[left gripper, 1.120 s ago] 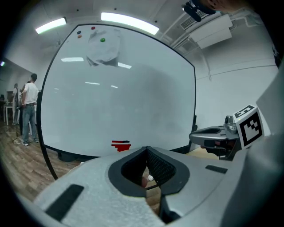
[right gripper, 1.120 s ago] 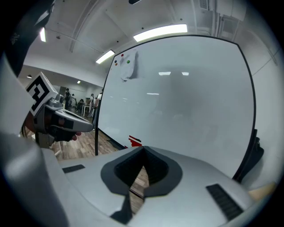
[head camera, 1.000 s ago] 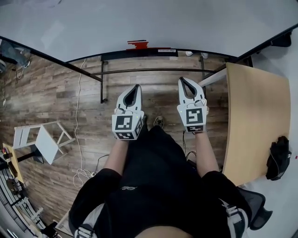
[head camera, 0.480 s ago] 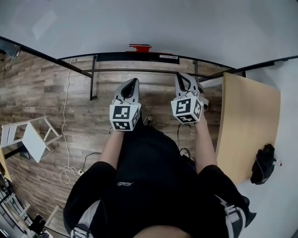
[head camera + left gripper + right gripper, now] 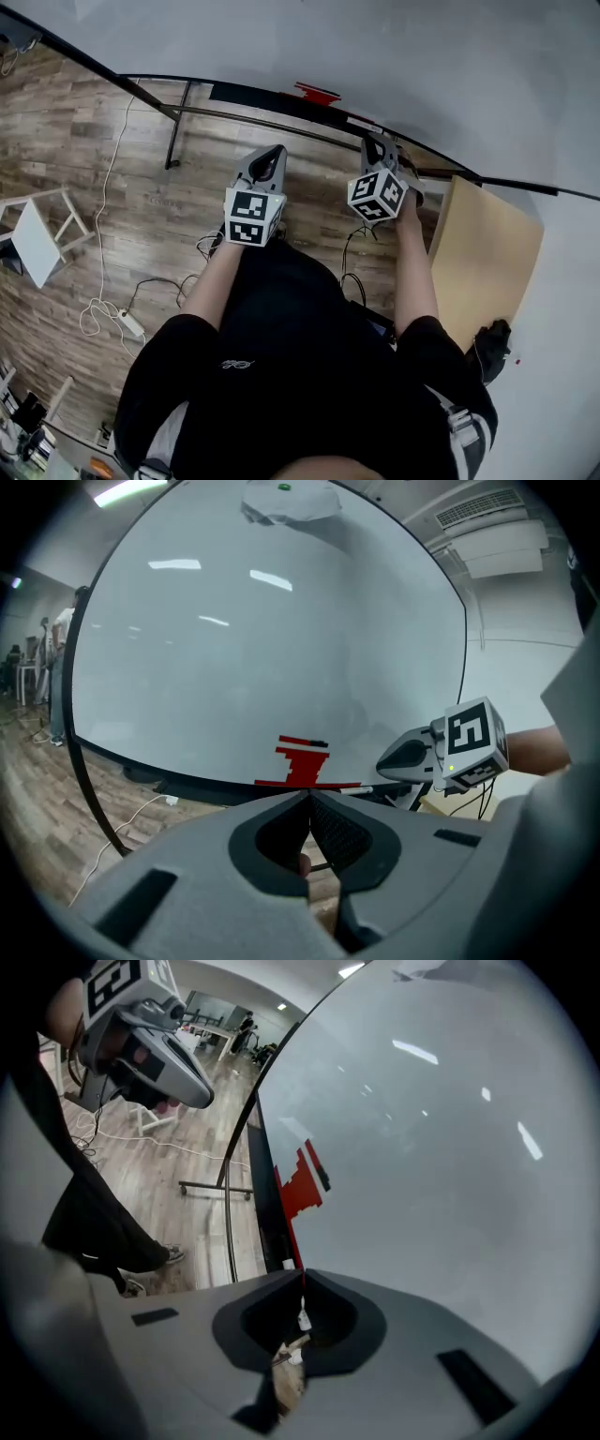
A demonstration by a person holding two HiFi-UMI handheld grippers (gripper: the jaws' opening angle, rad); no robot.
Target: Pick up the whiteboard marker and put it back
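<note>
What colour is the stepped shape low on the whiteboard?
The stepped shape is red; the left gripper view shows it best.

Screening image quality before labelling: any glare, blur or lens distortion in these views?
Left gripper view: ceiling lights glare in streaks on the whiteboard, its edge is bowed by the fisheye, and the corners are vignetted black. Right gripper view: same streaks and bowing. Head view: evenly lit, sharp, board edge curved.

Bright, even ceiling light leaves glare streaks on the whiteboard; fisheye corners bend and darken.
</note>
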